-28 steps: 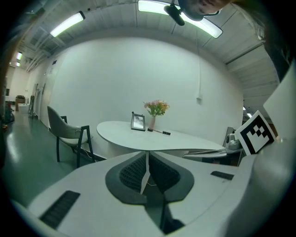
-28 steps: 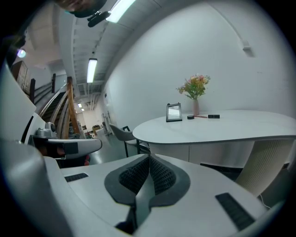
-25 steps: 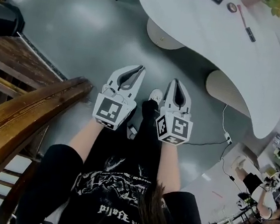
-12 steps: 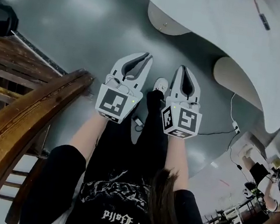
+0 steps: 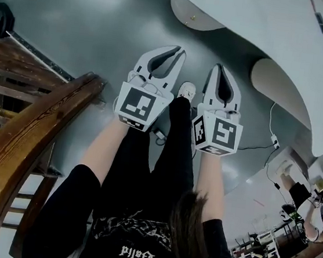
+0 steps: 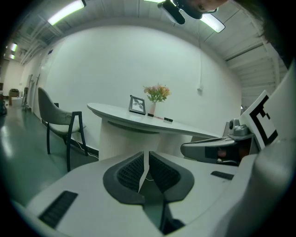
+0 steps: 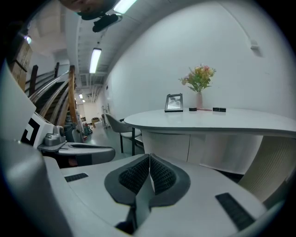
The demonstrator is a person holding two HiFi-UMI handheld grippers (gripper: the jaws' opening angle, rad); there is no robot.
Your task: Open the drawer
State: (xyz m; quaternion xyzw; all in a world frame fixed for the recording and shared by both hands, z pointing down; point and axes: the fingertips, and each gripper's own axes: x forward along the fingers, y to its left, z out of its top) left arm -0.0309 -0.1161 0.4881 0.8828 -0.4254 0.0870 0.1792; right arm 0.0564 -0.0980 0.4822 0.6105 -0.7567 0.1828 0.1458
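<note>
No drawer front shows plainly in any view. The white curved table (image 5: 288,47) stands ahead on rounded bases, and the nearer base (image 5: 191,9) carries a small brass-coloured knob. My left gripper (image 5: 179,52) and right gripper (image 5: 223,67) hang side by side over the grey floor, short of the table, above the person's legs. Both are shut with nothing between the pads. In the left gripper view the jaws (image 6: 147,154) meet in a thin line and point at the table (image 6: 138,118). The right gripper (image 7: 149,157) is likewise shut, facing the table (image 7: 222,121).
A wooden stair railing (image 5: 26,138) runs along the left. A chair (image 6: 58,122) stands left of the table. On the tabletop are a photo frame (image 7: 174,102), a vase of flowers (image 7: 199,79) and small dark items. A white cable (image 5: 269,130) lies on the floor at right.
Both grippers have shifted up the head view, further out over the floor toward the table, and stayed shut. The tabletop has slid toward the upper edge of the view.
</note>
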